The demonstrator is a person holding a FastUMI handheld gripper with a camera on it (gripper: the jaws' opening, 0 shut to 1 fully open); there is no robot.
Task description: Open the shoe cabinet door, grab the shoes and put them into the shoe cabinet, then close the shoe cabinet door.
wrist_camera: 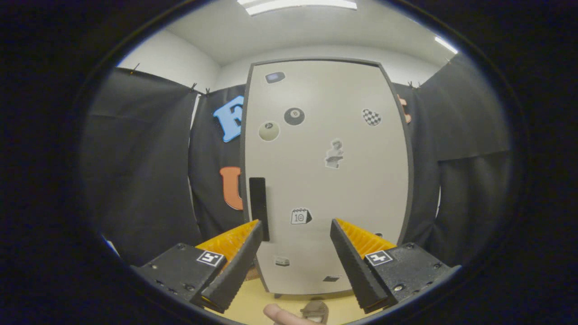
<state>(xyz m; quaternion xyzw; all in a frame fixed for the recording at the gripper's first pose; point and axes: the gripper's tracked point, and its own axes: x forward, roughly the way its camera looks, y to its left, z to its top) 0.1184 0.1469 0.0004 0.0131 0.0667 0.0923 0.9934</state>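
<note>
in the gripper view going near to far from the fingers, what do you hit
Open gripper with nothing between its fingers → a fingertip and a brown shoe on the yellow floor → closed shoe cabinet door with its black handle → black cloth wall behind.

The shoe cabinet (325, 176) stands beyond the spread claw (295, 225), its handle (258, 207) on the door's left.

The claw (295, 225) is held level, fingers spread wide (nothing between).
</note>
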